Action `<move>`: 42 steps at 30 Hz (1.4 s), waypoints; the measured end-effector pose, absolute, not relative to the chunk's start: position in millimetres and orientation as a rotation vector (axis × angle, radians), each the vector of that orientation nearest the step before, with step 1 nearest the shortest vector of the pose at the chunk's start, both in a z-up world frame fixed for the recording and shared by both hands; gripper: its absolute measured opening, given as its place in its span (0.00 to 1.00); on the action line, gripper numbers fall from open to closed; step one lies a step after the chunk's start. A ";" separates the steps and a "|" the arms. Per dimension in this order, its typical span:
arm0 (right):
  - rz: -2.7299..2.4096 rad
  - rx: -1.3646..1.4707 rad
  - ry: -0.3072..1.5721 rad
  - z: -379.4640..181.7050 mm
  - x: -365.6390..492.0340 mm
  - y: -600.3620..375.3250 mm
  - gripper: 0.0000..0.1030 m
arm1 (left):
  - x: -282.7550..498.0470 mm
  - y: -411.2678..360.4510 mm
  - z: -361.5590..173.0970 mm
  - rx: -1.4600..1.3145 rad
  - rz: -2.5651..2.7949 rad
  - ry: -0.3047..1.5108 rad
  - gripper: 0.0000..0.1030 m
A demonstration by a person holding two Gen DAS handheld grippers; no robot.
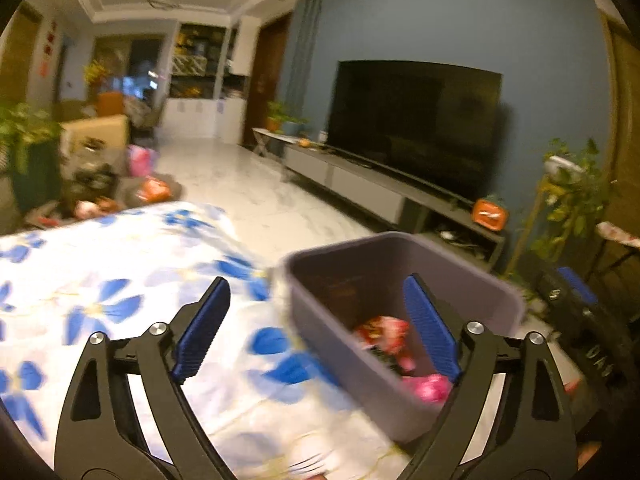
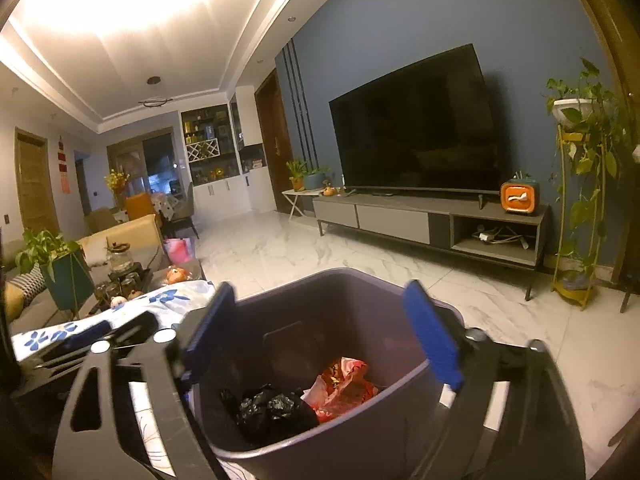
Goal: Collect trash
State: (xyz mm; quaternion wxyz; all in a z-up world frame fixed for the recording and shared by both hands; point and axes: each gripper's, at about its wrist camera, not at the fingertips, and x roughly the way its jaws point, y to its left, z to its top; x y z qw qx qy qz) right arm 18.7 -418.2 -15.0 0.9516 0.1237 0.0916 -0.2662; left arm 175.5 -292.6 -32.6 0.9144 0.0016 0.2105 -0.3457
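1. The bin (image 2: 332,364) stands at the counter (image 1: 120,280) edge; bare floor (image 2: 360,256) lies beyond.
2. Left gripper (image 1: 316,328): jaws open, empty, beside the bin.
3. Right gripper (image 2: 320,340): jaws open, above the trash (image 2: 340,384) inside.

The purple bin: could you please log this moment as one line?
left tool open, empty | right tool open over purple bin | red wrapper, black bag inside

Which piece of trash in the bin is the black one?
The crumpled black bag at the left of the bin; the wrapper beside it is red and orange.
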 end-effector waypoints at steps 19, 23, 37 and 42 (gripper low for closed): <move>-0.460 0.142 0.313 -10.5 -11.6 -319.6 0.95 | 101.7 -164.7 -14.9 0.073 -0.434 0.419 0.94; -0.439 0.145 0.308 -7.0 -31.4 -299.4 0.95 | 81.0 -143.0 -12.9 0.072 -0.419 0.420 0.94; -0.393 0.064 0.274 12.0 -74.4 -231.5 0.95 | 33.6 -82.3 -5.4 0.014 -0.405 0.422 0.94; -0.374 0.053 0.269 14.6 -81.1 -216.1 0.95 | 26.0 -67.7 -3.1 0.001 -0.393 0.415 0.94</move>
